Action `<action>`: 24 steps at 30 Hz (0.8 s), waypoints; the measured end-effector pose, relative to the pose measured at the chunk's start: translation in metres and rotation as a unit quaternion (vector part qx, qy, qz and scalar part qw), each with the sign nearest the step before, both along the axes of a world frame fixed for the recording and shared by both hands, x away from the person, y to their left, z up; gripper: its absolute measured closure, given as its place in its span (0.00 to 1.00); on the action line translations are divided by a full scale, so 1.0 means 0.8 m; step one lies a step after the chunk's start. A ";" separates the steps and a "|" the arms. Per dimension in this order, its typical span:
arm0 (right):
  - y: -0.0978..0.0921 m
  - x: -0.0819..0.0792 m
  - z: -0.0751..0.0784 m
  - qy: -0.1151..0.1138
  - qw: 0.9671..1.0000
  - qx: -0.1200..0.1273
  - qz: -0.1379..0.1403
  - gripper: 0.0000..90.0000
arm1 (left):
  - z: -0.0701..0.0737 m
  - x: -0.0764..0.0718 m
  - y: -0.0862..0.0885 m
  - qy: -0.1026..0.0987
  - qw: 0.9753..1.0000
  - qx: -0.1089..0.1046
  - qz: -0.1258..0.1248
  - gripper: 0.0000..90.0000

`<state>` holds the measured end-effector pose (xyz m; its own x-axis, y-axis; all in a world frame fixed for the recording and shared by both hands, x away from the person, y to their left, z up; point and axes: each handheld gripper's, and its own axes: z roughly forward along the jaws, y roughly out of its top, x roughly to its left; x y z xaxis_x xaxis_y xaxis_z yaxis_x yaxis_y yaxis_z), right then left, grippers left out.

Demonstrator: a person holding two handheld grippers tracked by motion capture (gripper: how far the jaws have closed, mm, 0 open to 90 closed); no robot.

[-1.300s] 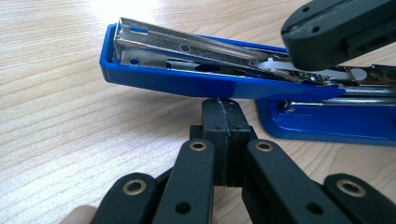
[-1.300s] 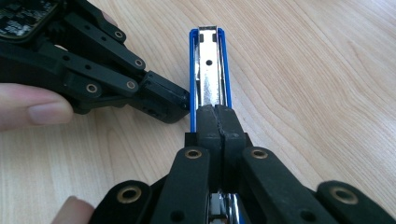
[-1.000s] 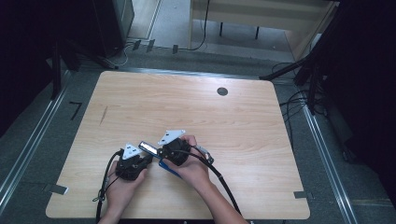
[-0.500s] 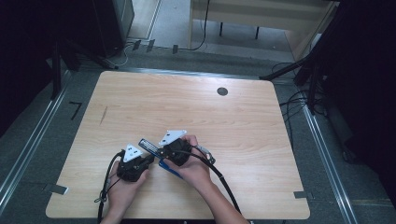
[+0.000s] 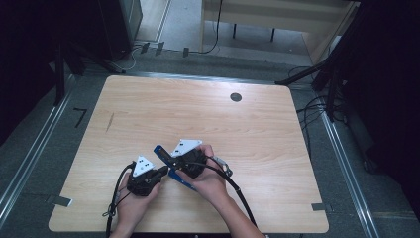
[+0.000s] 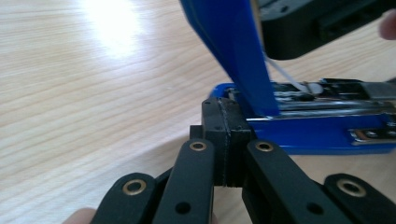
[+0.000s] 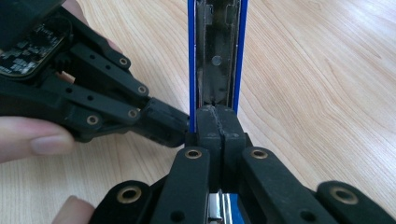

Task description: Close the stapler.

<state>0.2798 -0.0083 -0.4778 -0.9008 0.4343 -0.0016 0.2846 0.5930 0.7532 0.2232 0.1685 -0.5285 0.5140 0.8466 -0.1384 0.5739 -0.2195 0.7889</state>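
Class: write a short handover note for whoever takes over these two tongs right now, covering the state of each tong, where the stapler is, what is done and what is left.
Left tongs: jaws together, tips against the hinge end of the blue stapler, apparently steadying the base.
Right tongs: jaws together at the lifted top arm, whose metal underside faces that camera.
Stapler: on the table, near the front edge, base flat.
Done: stapler swung open, staple channel exposed.
Left: probably loading or checking staples, then closing; I see no loose staples.
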 end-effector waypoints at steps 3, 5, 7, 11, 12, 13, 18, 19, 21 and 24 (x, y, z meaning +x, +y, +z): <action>-0.004 -0.001 0.002 -0.002 1.000 0.003 0.001 1.00 | 0.000 -0.004 -0.004 0.001 1.000 -0.004 -0.008 1.00; -0.008 -0.002 0.003 -0.002 1.000 0.007 0.001 1.00 | 0.000 -0.007 -0.007 0.002 1.000 -0.002 -0.016 1.00; -0.013 -0.003 0.006 0.000 1.000 0.010 0.000 1.00 | -0.001 -0.009 -0.011 0.001 1.000 0.000 -0.023 1.00; -0.021 -0.005 0.010 -0.002 1.000 0.015 -0.001 1.00 | -0.002 -0.012 -0.019 0.001 0.999 0.001 -0.036 1.00; -0.022 -0.006 0.011 -0.002 1.000 0.017 -0.001 1.00 | -0.003 -0.012 -0.021 -0.001 0.999 0.002 -0.040 1.00; -0.024 -0.006 0.012 -0.003 1.000 0.018 0.000 1.00 | -0.003 -0.013 -0.023 -0.001 0.999 0.003 -0.042 1.00; -0.029 -0.010 0.014 -0.007 1.000 0.022 -0.002 1.00 | -0.004 -0.016 -0.035 -0.006 0.998 0.006 -0.060 1.00; -0.030 -0.011 0.014 -0.007 1.000 0.023 -0.002 1.00 | -0.004 -0.016 -0.038 -0.006 0.998 0.009 -0.059 1.00; -0.032 -0.013 0.014 -0.006 1.000 0.023 -0.003 1.00 | -0.005 -0.015 -0.040 -0.003 0.998 0.013 -0.059 1.00; -0.037 -0.014 0.014 -0.005 1.000 0.025 -0.003 1.00 | -0.004 -0.013 -0.041 0.000 0.998 0.012 -0.058 1.00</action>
